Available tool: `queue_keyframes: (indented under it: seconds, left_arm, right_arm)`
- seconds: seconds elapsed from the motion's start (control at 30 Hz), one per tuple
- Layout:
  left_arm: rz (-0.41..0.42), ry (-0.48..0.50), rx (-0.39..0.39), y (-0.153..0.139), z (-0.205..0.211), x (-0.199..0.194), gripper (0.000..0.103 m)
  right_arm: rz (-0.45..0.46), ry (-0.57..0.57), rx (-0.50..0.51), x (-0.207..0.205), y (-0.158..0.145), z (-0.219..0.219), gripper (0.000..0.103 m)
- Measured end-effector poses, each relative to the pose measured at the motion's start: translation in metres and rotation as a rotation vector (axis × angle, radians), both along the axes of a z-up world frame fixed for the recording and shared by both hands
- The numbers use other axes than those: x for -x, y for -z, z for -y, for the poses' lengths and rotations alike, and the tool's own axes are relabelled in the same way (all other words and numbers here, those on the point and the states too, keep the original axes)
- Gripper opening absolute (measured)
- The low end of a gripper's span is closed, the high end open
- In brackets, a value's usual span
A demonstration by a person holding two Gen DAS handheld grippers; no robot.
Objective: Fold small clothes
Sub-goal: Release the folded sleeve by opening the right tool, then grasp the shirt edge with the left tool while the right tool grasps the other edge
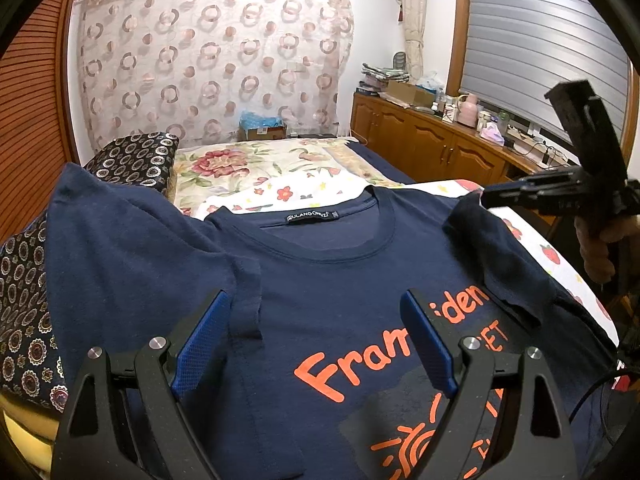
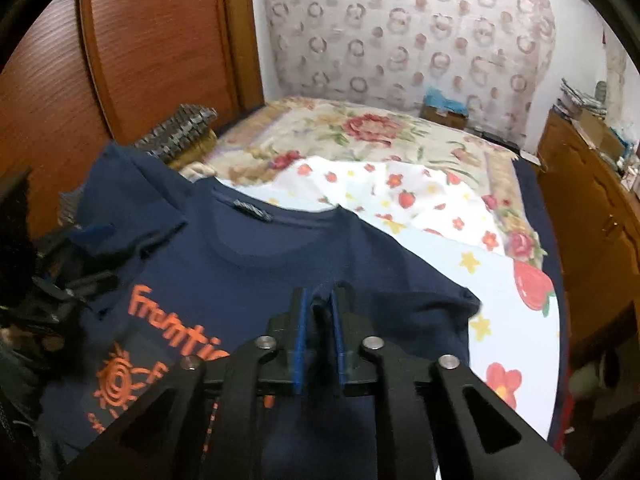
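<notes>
On bed [image 1: 256, 160], navy tee [image 1: 320, 280] lies face up, collar toward curtain. Tee's far sleeve [image 1: 120, 216] already flopped inward. Right gripper [image 2: 318, 300] pinches tee's near sleeve [image 2: 420, 304], fabric bunched between pads. Left gripper [image 1: 316, 320] hovers over tee chest, fingers spread, empty. Judgement: carry sleeve straight across toward print, keep grip low, pin body with left to stop drag.

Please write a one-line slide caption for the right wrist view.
Right tongs pinch a fold of the navy T-shirt lying on a flowered sheet.
</notes>
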State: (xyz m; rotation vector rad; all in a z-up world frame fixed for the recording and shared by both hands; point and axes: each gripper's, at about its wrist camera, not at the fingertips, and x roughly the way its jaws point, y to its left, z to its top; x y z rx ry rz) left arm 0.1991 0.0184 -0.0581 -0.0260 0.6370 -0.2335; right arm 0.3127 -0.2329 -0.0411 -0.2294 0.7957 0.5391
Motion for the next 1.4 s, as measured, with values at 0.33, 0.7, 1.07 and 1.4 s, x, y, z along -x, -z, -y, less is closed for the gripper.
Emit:
queue_keyframes:
  seconds: [0.33,0.7,1.07,1.4]
  left_arm:
    - [-0.001,-0.001,0.0,-0.003,0.001,-0.001,0.088]
    - [-0.024,-0.075,0.015,-0.023,-0.024,-0.001,0.088]
    - [-0.023,-0.176,-0.046,-0.045,-0.059,0.001,0.088]
    - [-0.037,-0.237,-0.083,-0.048,-0.096,-0.009,0.088]
  right_arm:
    - [-0.003,0.112,0.045,0.008,0.014,0.022,0.043]
    - [-0.08,0.179,-0.03,-0.054,0.036,0.038,0.047]
    - [-0.039,0.168,-0.102,-0.095,0.032,0.019,0.009]
    - [0.031,0.221,-0.029,-0.076,0.035,0.024,0.008]
